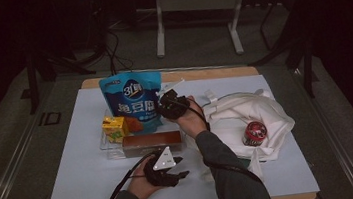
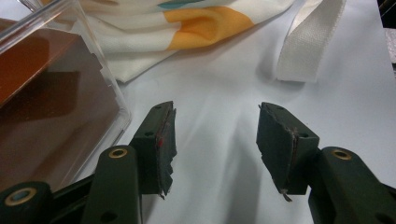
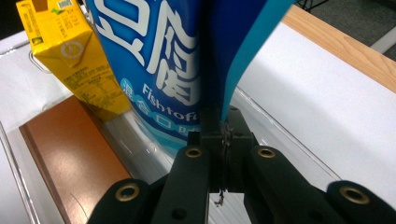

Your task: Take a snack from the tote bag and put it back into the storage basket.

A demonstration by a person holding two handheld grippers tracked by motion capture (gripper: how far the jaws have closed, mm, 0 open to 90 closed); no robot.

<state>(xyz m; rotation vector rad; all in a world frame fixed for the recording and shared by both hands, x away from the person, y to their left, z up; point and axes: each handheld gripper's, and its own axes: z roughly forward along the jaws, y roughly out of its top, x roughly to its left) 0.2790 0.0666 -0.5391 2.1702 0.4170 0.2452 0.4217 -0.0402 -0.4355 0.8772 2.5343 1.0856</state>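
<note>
Glossy blue snack pouch [image 1: 133,102] with white lettering stands upright in the clear tray [image 1: 105,144] at far left, right gripper [image 3: 223,140] clenched on its side edge; left gripper [image 2: 215,135] released over the white surface [image 1: 87,170].

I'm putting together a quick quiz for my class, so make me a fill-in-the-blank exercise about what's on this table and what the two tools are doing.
1. The right tool is shut on the edge of the ____ snack pouch.
2. The yellow drink carton stands in a clear ____.
3. The left tool has its jaws ____, with nothing between them.
4. The red can lies on the ____ cloth bag.

Missing words: blue; tray; open; white
</note>
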